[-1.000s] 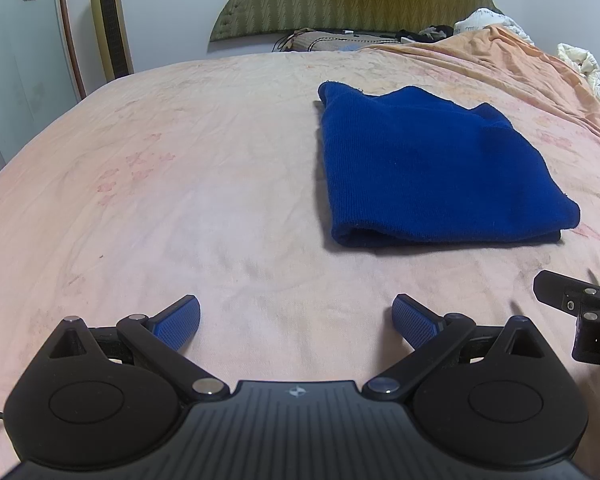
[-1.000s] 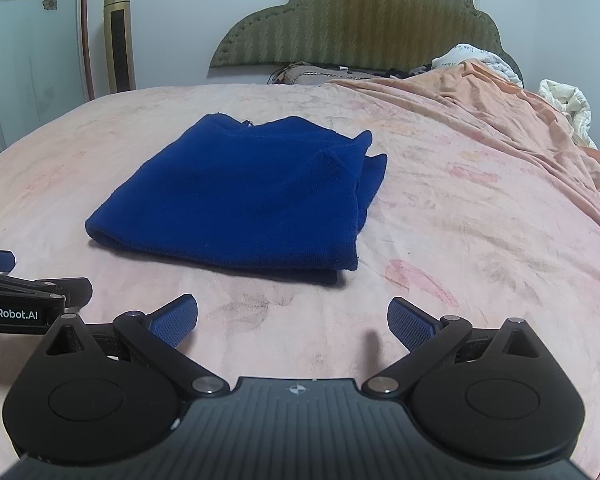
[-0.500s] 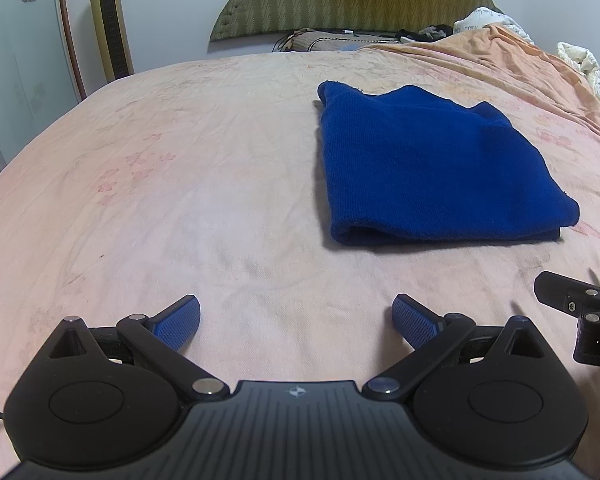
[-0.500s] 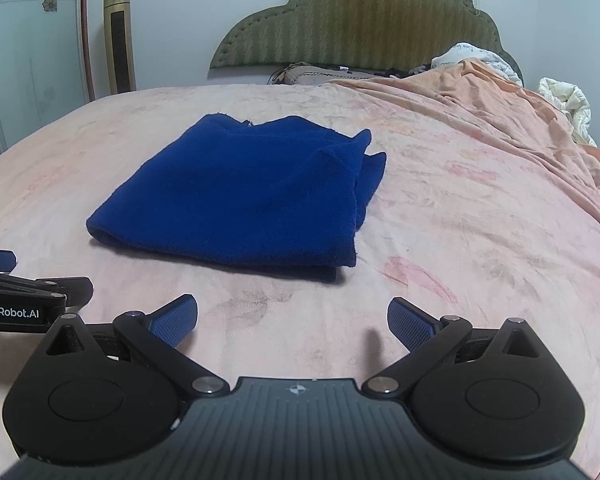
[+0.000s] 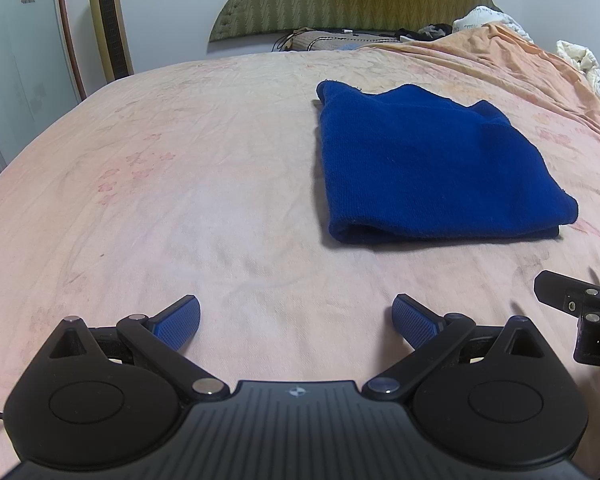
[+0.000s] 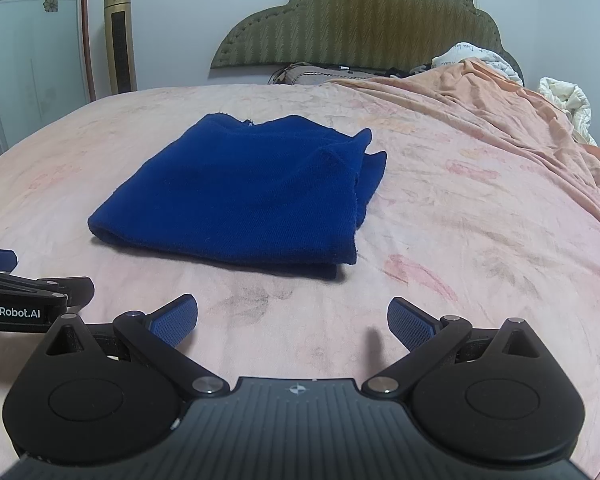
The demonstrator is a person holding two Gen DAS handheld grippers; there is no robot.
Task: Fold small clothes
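Since both your grippers, left (image 5: 296, 322) and right (image 6: 292, 320), gape empty, note the cloth (image 6: 244, 196) lies ahead, nearer your right.

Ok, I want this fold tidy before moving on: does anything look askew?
Mostly neat. The blue garment lies flat on the bed, but its right edge is uneven: a lower layer's corner sticks out past the top layer. Both grippers, left and right, are open and clear of it.
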